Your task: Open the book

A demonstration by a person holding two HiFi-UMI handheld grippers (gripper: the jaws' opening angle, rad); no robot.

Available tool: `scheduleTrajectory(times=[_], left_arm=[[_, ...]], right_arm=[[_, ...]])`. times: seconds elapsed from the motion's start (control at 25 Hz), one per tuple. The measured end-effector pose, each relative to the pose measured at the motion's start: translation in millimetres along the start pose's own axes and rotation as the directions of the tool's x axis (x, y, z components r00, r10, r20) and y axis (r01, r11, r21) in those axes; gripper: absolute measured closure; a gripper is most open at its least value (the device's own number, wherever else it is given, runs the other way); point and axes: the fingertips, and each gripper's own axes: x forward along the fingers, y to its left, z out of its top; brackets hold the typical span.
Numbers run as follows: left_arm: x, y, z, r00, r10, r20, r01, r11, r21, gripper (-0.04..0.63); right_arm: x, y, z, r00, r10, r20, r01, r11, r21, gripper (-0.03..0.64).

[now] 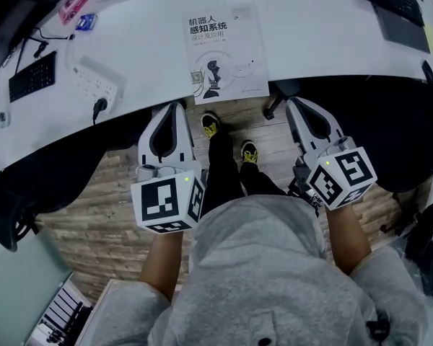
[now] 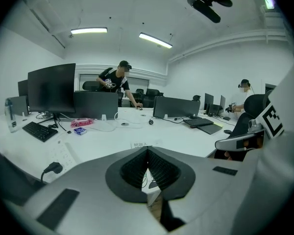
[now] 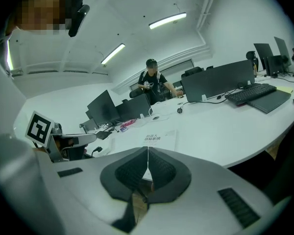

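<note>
Book (image 1: 224, 52) shown closed, front cover up, flat on the white bench (image 1: 310, 34) with its lower edge near the bench's front rim. No step of the opening appears done: the cover lies flat, no page is lifted, and neither tool touches the volume. The whole task is judged to remain: approach, catch the cover's free edge, and swing it over.

Left gripper (image 1: 175, 108): jaws clenched, pads meeting along one line, nothing between them. Right gripper (image 1: 297, 103): jaws likewise pressed together and empty. Both are held short of the bench rim, over the wooden floor (image 1: 94, 215), with their tips pointing toward the bench.

Relative to the jaws, the book lies ahead of both pairs and between their two lines: ahead and to the right of the left jaws, ahead and to the left of the right jaws, and apart from each. In the left gripper view the book (image 2: 146, 144) shows just above the closed tips; in the right gripper view the book (image 3: 154, 140) sits likewise just beyond the tips, almost on their line. Which cover edge is the free one cannot be told here.
</note>
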Motion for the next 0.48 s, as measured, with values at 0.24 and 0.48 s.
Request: scheduleTrajectory(times=[0.24,0.48], left_arm=[[21.2,2.0,-18.3,0.999,-0.020,-0.043,0.020,1.000,0.000,0.589],[44.6,3.1,-37.3,0.995,-0.039,-0.095,0.037,0.999,-0.014,0.589]], right_arm=[[15.6,-4.3,-18.0,0.999,0.011,-0.033,-0.009,0.999,0.045,0.588],[29.2,-18.5,-34.7,0.998,0.010,-0.067,-0.003,0.995,0.102,0.584]])
